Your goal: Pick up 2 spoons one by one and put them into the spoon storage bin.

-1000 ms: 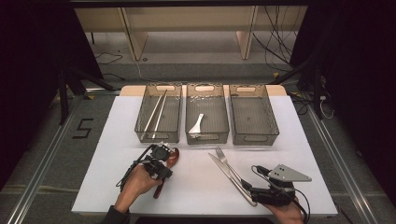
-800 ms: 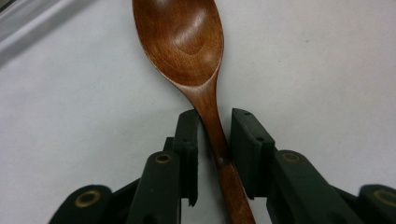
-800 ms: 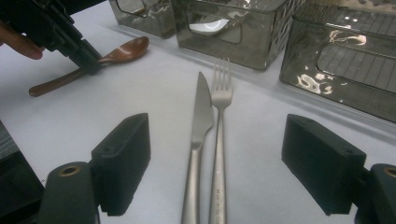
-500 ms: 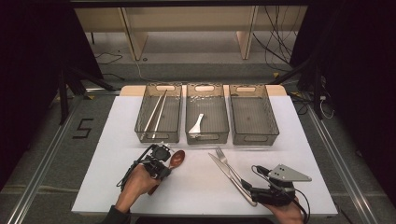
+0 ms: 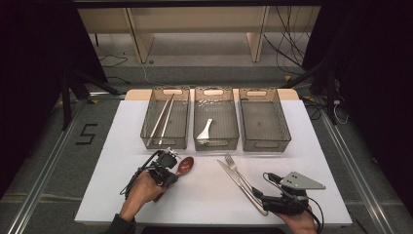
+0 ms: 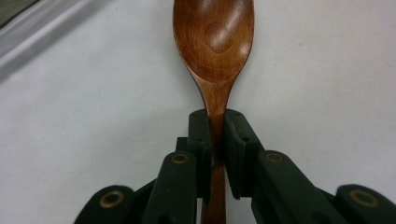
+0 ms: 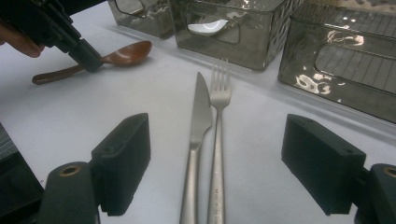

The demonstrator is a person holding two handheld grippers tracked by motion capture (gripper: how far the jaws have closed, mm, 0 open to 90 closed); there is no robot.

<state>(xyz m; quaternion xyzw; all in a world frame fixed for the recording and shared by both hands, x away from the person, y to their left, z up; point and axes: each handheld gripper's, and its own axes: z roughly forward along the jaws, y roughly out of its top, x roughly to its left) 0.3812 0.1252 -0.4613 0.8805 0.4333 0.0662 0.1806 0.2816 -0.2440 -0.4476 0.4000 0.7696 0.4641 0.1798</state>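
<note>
- Left gripper (image 6: pixel 215 140): jaws have just been closing and now clamp the neck of the wooden spoon (image 6: pixel 214 46), pads pressed on both sides of the handle just below the bowl.
- Wooden spoon lies on the white table (image 5: pixel 122 146), in front of the left bin (image 5: pixel 165 119), bowl pointing toward that bin; seen also in the high view (image 5: pixel 184 166).
- Right gripper (image 7: pixel 219 163): jaws stand wide apart, nothing pressed between the pads; knife (image 7: pixel 198 135) and fork (image 7: pixel 217 126) lie side by side on the table in the gap between them.
- Knife and fork: right of the spoon, handles toward the person, tips toward the middle bin (image 5: pixel 215 119).
- Middle bin holds a white spoon (image 5: pixel 205 129); left bin holds chopsticks (image 5: pixel 161 119).
- Right bin (image 5: pixel 263 119): just beside the middle bin, well apart from the wooden spoon.
</note>
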